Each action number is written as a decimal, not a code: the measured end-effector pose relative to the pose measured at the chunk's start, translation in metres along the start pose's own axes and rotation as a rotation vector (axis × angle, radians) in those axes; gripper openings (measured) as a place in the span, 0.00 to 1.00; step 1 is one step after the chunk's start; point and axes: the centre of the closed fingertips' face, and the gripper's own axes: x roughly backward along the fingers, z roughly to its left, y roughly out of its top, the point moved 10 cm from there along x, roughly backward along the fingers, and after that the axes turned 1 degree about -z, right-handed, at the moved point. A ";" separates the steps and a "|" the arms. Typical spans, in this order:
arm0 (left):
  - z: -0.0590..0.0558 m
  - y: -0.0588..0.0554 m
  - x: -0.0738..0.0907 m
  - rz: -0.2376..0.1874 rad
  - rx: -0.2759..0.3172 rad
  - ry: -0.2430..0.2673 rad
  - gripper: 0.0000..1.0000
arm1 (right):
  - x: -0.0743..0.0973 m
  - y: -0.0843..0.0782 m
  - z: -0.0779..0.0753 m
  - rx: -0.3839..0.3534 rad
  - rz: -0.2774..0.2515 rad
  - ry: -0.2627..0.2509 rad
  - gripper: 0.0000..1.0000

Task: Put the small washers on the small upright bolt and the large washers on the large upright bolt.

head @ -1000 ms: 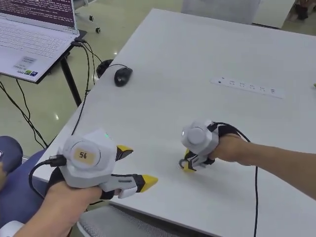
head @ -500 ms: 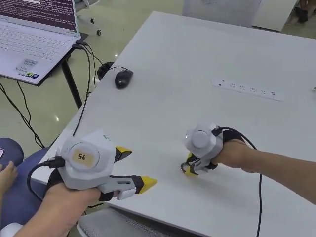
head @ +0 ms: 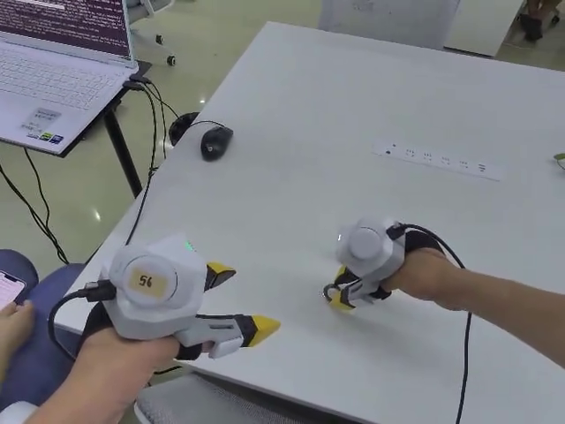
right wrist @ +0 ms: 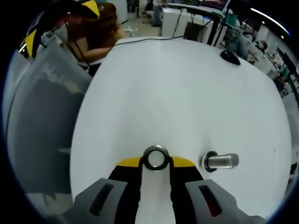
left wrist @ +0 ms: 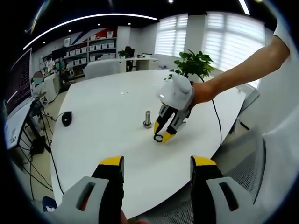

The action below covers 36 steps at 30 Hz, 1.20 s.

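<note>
My right gripper rests low on the white table, shut on a metal washer held at its yellow tips. In the right gripper view the washer sits between the tips of the right gripper, and an upright steel bolt with a wider base stands just to its right. The left gripper view shows the same bolt beside the right gripper and the washer. My left gripper hovers at the table's near edge, open, with nothing between its fingers.
A black mouse lies near the table's left edge and a white power strip lies at the far right. A laptop stands on a side stand to the left. A potted plant stands beyond the table.
My right gripper, with the washer in it, has drifted slightly to the right. The left gripper has stayed where it was, still open.
</note>
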 end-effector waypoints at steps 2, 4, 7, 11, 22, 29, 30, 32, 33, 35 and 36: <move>0.001 0.000 0.001 -0.003 0.003 0.002 0.56 | 0.006 -0.002 -0.001 -0.015 -0.004 -0.011 0.23; 0.001 -0.001 0.000 -0.002 0.004 0.003 0.56 | 0.011 -0.007 -0.003 -0.029 -0.006 -0.023 0.23; 0.000 -0.001 0.000 -0.002 0.004 0.002 0.57 | 0.022 -0.013 -0.007 -0.048 -0.007 -0.046 0.23; 0.000 0.001 -0.003 -0.005 0.005 0.001 0.57 | 0.035 -0.020 -0.012 -0.068 -0.013 -0.071 0.23; -0.001 0.006 -0.009 -0.013 0.000 -0.010 0.57 | 0.066 -0.026 -0.034 -0.086 -0.026 -0.142 0.23; -0.001 0.006 -0.008 -0.013 0.000 -0.010 0.57 | 0.074 -0.019 -0.049 -0.069 -0.027 -0.160 0.23; -0.001 0.006 -0.008 -0.013 0.001 -0.010 0.57 | 0.075 -0.018 -0.050 -0.065 -0.026 -0.161 0.23; -0.001 0.005 -0.007 -0.012 0.003 -0.007 0.57 | 0.076 -0.014 -0.054 -0.060 -0.024 -0.160 0.23; 0.000 0.005 -0.006 -0.013 0.004 -0.006 0.57 | 0.075 -0.013 -0.057 -0.056 -0.023 -0.158 0.23; 0.000 0.005 -0.006 -0.013 0.005 -0.004 0.57 | 0.075 -0.010 -0.060 -0.050 -0.019 -0.155 0.23; 0.001 0.004 -0.006 -0.013 0.005 -0.003 0.57 | 0.075 -0.009 -0.061 -0.047 -0.019 -0.154 0.23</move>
